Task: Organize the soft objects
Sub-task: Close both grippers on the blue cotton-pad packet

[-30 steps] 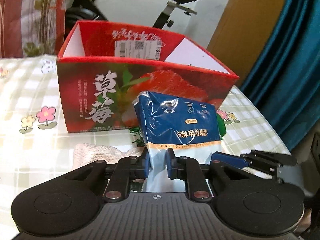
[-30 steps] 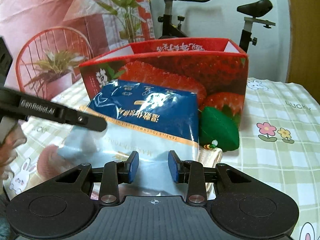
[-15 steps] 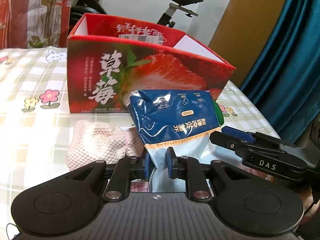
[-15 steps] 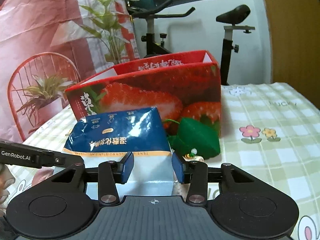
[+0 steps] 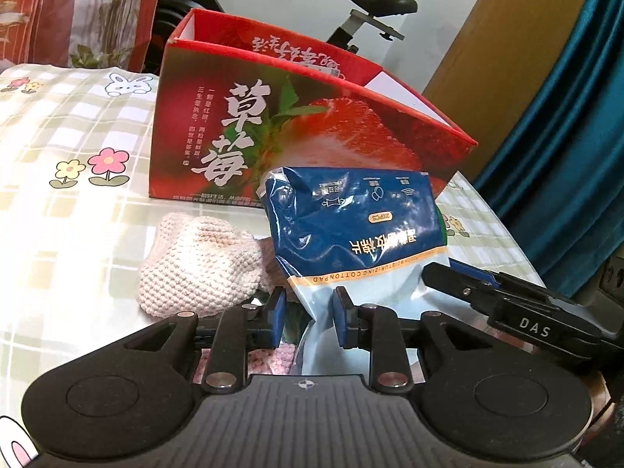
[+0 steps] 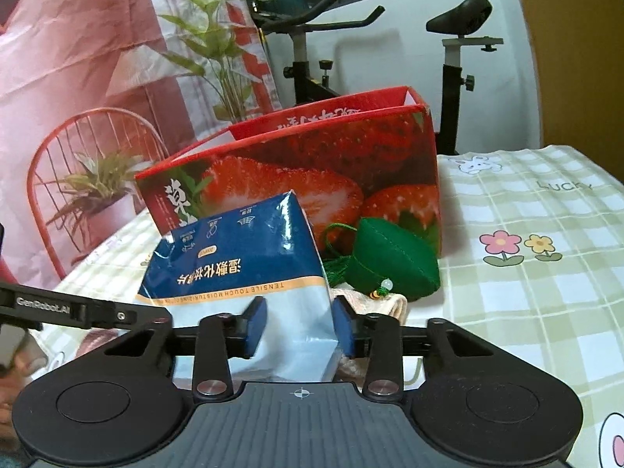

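A blue and pale bag of cotton pads [image 5: 351, 226] [image 6: 241, 257] stands upright in front of the red strawberry box [image 5: 273, 124] [image 6: 312, 163]. Its pale lower end lies between the jaws of my left gripper [image 5: 308, 312], which are opening; the left pad stands off the bag. My right gripper [image 6: 300, 323] is closing on the same end from the other side, and both pads press on it. A pink knitted piece [image 5: 199, 269] lies left of the bag. A green fabric pouch [image 6: 390, 261] with a bead sits against the box.
A beige cloth [image 6: 374, 304] lies under the pouch. The checked tablecloth [image 5: 78, 234] [image 6: 546, 292] with flowers and rabbits covers the table. An exercise bike [image 6: 456, 39], a red chair [image 6: 43, 163] and a teal curtain [image 5: 577, 156] stand beyond the table's edges.
My left jaws have spread apart from a tight pinch on the bag. The right jaws widened, then narrowed onto it. The bag has come down nearer the table and the knitted piece.
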